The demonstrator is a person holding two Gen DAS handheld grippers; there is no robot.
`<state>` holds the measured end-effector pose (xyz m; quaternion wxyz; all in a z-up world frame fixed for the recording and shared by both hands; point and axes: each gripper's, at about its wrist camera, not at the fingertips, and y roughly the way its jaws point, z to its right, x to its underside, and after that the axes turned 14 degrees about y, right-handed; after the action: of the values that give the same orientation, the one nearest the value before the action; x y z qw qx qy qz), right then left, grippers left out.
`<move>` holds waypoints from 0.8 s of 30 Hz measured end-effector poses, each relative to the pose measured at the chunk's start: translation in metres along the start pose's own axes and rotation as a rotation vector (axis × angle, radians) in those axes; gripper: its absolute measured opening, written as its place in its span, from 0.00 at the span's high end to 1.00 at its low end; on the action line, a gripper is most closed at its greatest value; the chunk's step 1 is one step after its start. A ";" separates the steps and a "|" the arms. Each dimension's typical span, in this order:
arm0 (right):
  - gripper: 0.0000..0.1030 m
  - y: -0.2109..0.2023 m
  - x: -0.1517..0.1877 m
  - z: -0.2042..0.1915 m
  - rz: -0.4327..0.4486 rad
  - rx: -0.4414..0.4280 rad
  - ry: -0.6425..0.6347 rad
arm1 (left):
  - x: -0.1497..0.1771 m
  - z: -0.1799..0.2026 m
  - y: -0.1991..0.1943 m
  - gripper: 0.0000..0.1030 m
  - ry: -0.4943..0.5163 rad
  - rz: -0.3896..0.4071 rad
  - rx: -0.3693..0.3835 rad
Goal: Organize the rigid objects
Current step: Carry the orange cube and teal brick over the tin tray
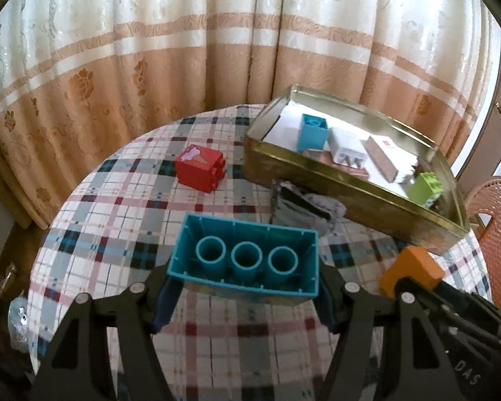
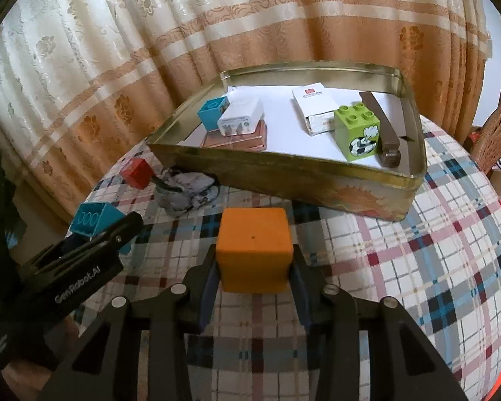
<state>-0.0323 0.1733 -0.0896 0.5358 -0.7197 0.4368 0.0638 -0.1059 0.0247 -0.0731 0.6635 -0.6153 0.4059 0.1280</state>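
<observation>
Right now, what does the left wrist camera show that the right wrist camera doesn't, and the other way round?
Only the left wrist view shows the three tubes inside the long teal brick held in the left gripper. Only the right wrist view shows the green brick's football picture and the brown bar beside it. Both show the gold tin, the red brick, and the orange block in the right gripper.

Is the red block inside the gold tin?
No, the red block sits on the checked tablecloth, outside the gold tin.

"GenRobot.AI" on left tool (image 2: pixel 93 234), perhaps "DAS" on right tool (image 1: pixel 414 277)
</observation>
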 end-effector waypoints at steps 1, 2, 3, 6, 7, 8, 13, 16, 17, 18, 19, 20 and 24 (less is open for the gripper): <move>0.59 -0.003 0.002 0.001 -0.001 -0.005 0.003 | 0.001 0.000 -0.002 0.35 -0.003 0.000 0.002; 0.59 -0.006 0.003 0.001 0.000 -0.009 0.004 | 0.004 0.000 -0.004 0.35 -0.008 -0.001 0.008; 0.59 -0.009 0.004 0.001 0.004 -0.014 0.002 | 0.006 0.000 -0.007 0.35 -0.016 -0.003 0.018; 0.59 -0.022 0.006 0.002 0.020 -0.031 0.001 | 0.009 0.001 -0.014 0.35 -0.025 -0.005 0.023; 0.59 -0.025 0.005 0.002 0.025 -0.033 0.001 | 0.010 0.002 -0.017 0.35 -0.028 -0.004 0.026; 0.59 -0.029 0.005 0.002 0.030 -0.036 0.001 | 0.011 0.003 -0.020 0.35 -0.032 -0.003 0.031; 0.59 -0.046 0.004 0.002 0.055 -0.045 0.009 | 0.014 0.008 -0.036 0.35 -0.026 0.011 0.030; 0.59 -0.057 0.006 0.002 0.071 -0.050 0.009 | 0.013 0.008 -0.048 0.35 -0.030 0.029 0.030; 0.59 -0.060 0.006 0.002 0.074 -0.052 0.008 | 0.013 0.008 -0.051 0.35 -0.031 0.035 0.029; 0.59 -0.065 0.007 0.002 0.082 -0.054 0.007 | 0.012 0.008 -0.057 0.35 -0.031 0.044 0.028; 0.59 -0.068 0.007 0.002 0.087 -0.056 0.007 | 0.012 0.008 -0.060 0.35 -0.032 0.051 0.029; 0.59 -0.071 0.007 0.001 0.092 -0.057 0.006 | 0.012 0.009 -0.065 0.35 -0.032 0.060 0.029; 0.59 -0.087 0.006 0.002 0.126 -0.061 0.004 | 0.010 0.012 -0.078 0.35 -0.027 0.087 0.029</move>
<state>0.0330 0.1754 -0.0318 0.5076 -0.7070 0.4802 0.1094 -0.0430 0.0160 -0.0252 0.6715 -0.5859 0.4250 0.1589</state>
